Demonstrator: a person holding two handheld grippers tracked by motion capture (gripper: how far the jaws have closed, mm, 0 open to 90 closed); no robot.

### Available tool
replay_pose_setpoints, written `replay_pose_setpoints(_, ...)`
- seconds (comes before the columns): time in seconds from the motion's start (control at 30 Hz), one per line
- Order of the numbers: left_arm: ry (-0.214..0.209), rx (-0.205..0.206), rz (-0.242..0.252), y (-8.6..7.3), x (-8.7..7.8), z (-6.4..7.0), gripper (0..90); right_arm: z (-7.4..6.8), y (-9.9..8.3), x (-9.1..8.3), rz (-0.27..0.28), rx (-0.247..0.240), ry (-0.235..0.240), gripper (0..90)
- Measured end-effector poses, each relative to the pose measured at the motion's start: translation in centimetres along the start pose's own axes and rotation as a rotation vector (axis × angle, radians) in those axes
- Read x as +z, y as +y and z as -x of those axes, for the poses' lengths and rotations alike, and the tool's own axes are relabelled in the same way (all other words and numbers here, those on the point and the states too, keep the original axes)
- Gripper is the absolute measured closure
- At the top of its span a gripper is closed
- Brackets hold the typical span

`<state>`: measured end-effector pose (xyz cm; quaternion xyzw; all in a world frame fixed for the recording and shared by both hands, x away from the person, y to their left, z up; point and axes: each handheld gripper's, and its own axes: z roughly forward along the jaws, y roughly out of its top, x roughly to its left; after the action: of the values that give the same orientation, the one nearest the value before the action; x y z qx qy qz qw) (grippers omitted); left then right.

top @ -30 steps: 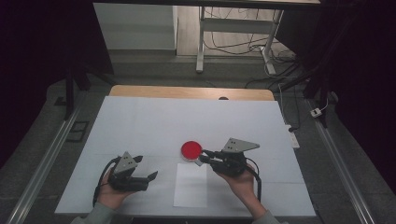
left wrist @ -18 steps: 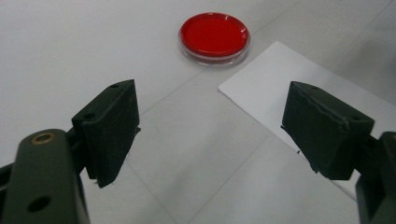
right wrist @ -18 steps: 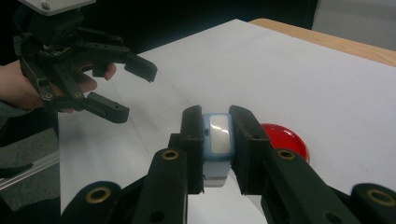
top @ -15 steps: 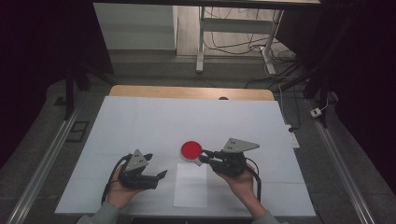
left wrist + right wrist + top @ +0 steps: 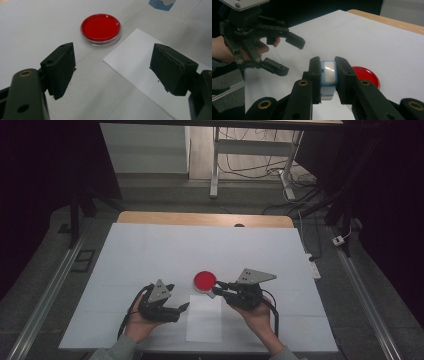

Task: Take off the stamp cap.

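A small light-blue block with a pale glossy face [image 5: 329,74] is clamped between the jaws of my right gripper [image 5: 328,67], which is shut on it. In the high view this gripper [image 5: 218,289] hovers just right of a round red dish [image 5: 205,280] with a clear rim. My left gripper [image 5: 179,297] is open and points right toward the dish. Between its jaws [image 5: 116,67] lie bare table and a corner of a white paper sheet [image 5: 140,65], with the red dish [image 5: 100,28] beyond them. The left gripper [image 5: 287,53] also faces the block from the left.
The white sheet of paper [image 5: 205,318] lies near the front edge of the white table [image 5: 150,250], between the two hands. A wooden strip [image 5: 200,219] borders the far edge. Beyond it are a grey floor, cables and a desk frame [image 5: 250,155].
My left gripper has moved right, closer to the paper and the dish. The right gripper has stayed where it was, still shut on the block.
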<state>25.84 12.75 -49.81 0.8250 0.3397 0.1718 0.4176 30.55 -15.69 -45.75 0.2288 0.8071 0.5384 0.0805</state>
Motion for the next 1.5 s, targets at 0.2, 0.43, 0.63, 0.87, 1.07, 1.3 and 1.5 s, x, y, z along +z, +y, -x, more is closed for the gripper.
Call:
replay_pose_setpoints(0.2,-0.003,0.014,0.001,0.5,0.6,0.5,21.7,-0.1,0.0,0.1,0.000,0.002,-0.001,75.1)
replay_pose_setpoints(0.43,-0.007,0.034,-0.007,0.9,1.3,1.2,22.1,-0.2,-0.1,0.3,-0.003,0.007,-0.006,75.1)
replay_pose_setpoints(0.63,-0.009,0.048,-0.005,1.3,1.9,1.8,22.7,-0.4,-0.1,0.6,-0.001,0.010,-0.013,75.1)
replay_pose_setpoints(0.87,-0.011,0.056,-0.004,1.7,2.6,2.3,23.3,-0.4,-0.2,0.8,0.005,0.022,-0.026,75.1)
replay_pose_setpoints(1.07,-0.014,0.061,-0.001,2.0,3.0,2.7,23.8,-0.5,-0.3,1.0,0.008,0.032,-0.033,75.1)
replay_pose_setpoints(1.3,-0.017,0.066,0.003,2.3,3.4,2.9,24.2,-0.6,-0.3,1.2,0.013,0.034,-0.037,75.2)
replay_pose_setpoints(1.5,-0.011,0.070,0.003,2.5,3.7,3.0,24.7,-0.6,-0.3,1.2,0.014,0.032,-0.044,75.2)
